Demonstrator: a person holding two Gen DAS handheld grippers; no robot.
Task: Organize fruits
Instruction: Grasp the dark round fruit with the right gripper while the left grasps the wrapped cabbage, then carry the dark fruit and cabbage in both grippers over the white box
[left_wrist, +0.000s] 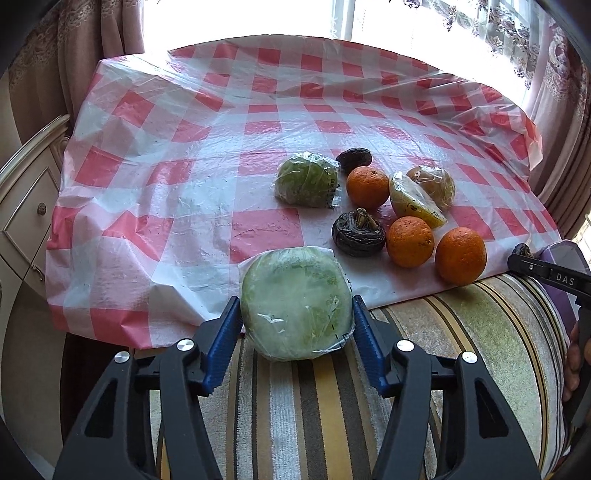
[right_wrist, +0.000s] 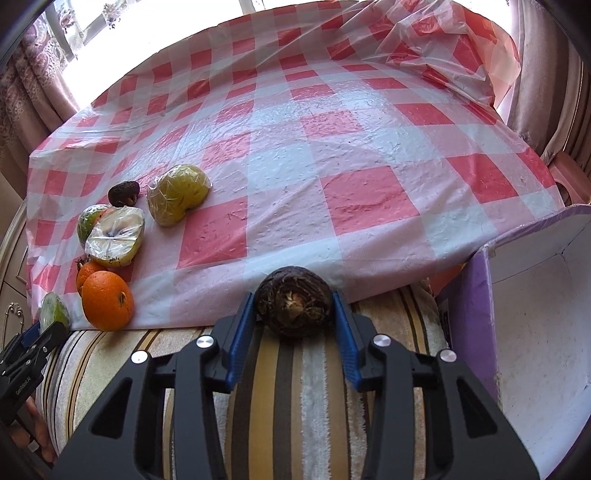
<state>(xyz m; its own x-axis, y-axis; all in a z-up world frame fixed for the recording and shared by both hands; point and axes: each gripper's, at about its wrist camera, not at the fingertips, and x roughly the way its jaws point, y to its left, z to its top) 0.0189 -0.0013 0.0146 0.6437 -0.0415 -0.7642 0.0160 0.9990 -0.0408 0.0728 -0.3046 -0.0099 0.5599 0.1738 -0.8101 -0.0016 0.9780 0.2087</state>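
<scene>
- Gripping a plastic-wrapped green fruit (left_wrist: 295, 304), the left gripper (left_wrist: 295, 325) presses both blue fingers (left_wrist: 221, 345) against its sides at the near edge of the checked cloth (left_wrist: 184, 184).
- The right gripper (right_wrist: 295, 317) is clamped on a dark, wrinkled fruit (right_wrist: 293, 304) over the striped cushion (right_wrist: 288, 406).
- Three oranges (left_wrist: 410, 236), more dark fruits and wrapped pieces, possibly pears, sit clustered on the bench.
- A purple box (right_wrist: 476, 314) stands to the right.

A checked plastic tablecloth (left_wrist: 207, 122) meets a striped cushion (left_wrist: 303, 406).
</scene>
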